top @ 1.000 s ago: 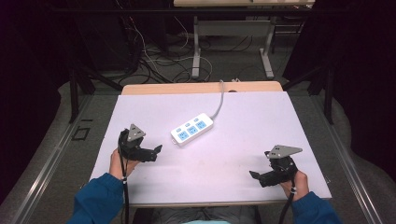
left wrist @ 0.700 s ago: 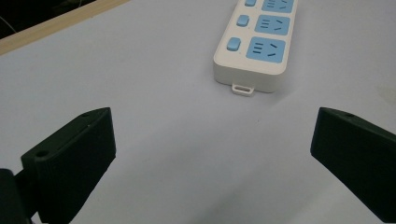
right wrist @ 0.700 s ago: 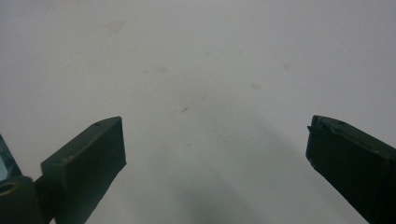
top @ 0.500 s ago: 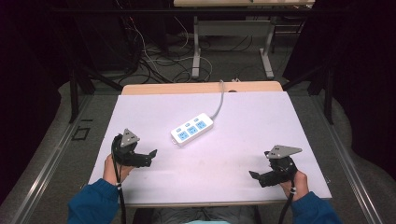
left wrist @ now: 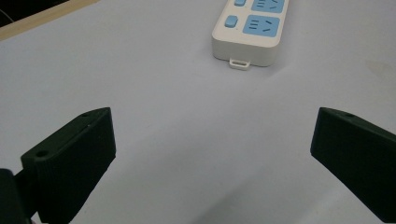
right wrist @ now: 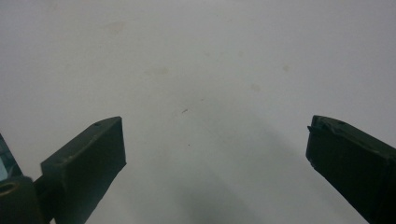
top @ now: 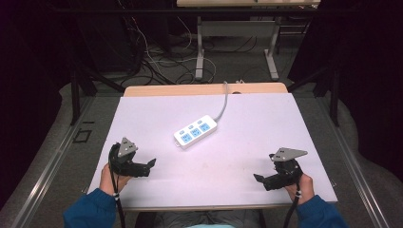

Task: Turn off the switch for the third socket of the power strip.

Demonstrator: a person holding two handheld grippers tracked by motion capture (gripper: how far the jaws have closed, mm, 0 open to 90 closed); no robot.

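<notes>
Near the middle of the pale lilac table (top: pixel 247 142) lies a white plastic power strip with blue sockets (top: pixel 195 132), long axis diagonal. From it, the left gripper (top: pixel 151 163) is nearer, jaws wide and empty, pointing toward its near end (left wrist: pixel 242 63); the right gripper (top: pixel 257 178), also wide, is well apart.

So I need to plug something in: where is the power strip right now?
The power strip lies near the middle of the white table in the high view, ahead of the left hand-held gripper, cable running to the far edge.

power strip (top: pixel 195 132): white, blue sockets | table (top: pixel 266 123): pale lilac | sleeves (top: pixel 90 211): blue
</notes>
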